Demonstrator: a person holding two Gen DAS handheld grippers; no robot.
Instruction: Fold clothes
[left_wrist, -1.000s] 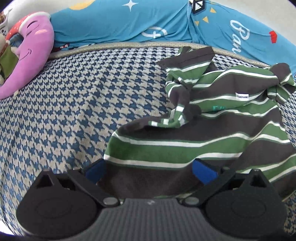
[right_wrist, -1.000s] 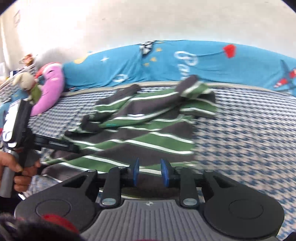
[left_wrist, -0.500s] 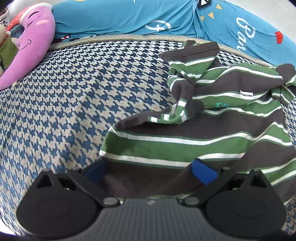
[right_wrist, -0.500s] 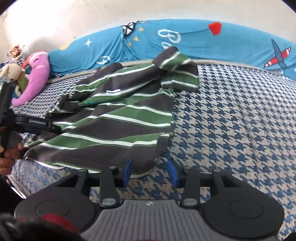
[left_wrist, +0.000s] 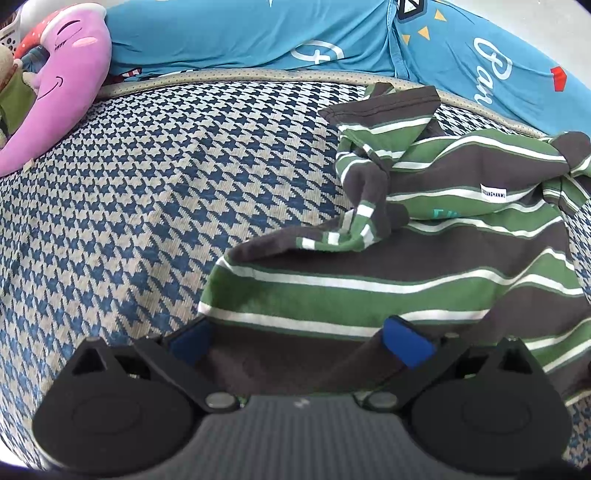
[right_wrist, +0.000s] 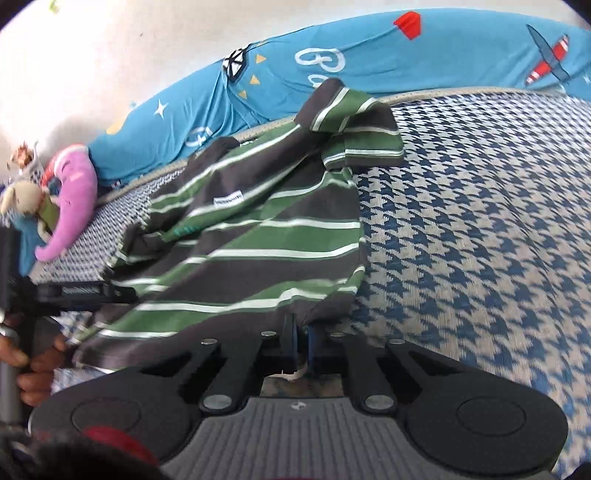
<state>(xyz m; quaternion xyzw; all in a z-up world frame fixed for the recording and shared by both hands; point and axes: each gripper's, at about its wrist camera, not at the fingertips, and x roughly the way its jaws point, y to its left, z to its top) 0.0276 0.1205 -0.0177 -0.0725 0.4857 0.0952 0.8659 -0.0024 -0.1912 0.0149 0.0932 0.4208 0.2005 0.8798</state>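
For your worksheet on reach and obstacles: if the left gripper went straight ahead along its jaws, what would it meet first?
The left gripper is open, and the striped shirt's dark hem already lies between its jaws. It would push straight into that shirt; how the cloth would bunch is hard to judge.

Bare mattress (left_wrist: 155, 206) lies open to my left; shirt (left_wrist: 424, 266) crowds the right, plush (left_wrist: 59, 85) and blue bedding (left_wrist: 229, 37) bound the far edge.

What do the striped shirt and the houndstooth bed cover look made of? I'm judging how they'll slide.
Striped shirt: seemingly a soft matte cotton-type knit; it drapes and bunches into folds with no sheen. Houndstooth cover: a coarser woven or knitted textile, probably; visible thread ribbing, matte, lying taut. Fibre content cannot be told.
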